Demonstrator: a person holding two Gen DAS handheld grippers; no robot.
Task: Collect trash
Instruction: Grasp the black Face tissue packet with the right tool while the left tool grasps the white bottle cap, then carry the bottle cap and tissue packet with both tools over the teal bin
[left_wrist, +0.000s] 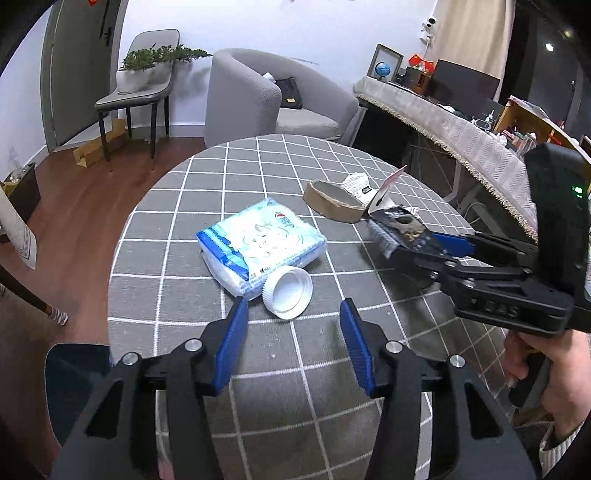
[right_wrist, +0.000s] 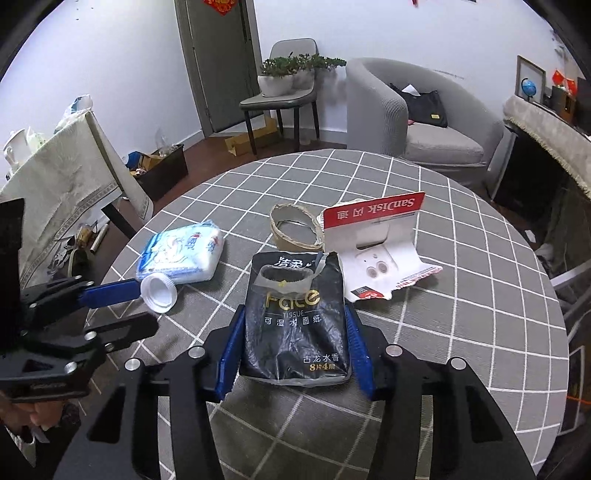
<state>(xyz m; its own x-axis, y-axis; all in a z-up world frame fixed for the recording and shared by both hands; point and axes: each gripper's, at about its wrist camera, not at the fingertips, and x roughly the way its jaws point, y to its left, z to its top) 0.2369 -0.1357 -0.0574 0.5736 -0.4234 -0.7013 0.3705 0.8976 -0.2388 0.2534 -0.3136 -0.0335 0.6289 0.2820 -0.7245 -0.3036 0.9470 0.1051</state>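
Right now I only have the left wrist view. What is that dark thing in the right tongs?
Observer: A black tissue pack. The right tongs have a pad on each of its side edges.
Operator: Is the pack sealed?
Observer: No, its top is open, and a grey flap curls up from the opening.
Operator: And the red-edged thing I glimpse beyond it?
Observer: A torn-open red and white memory card package. It lies just to the right of the pack, with its red header standing up.
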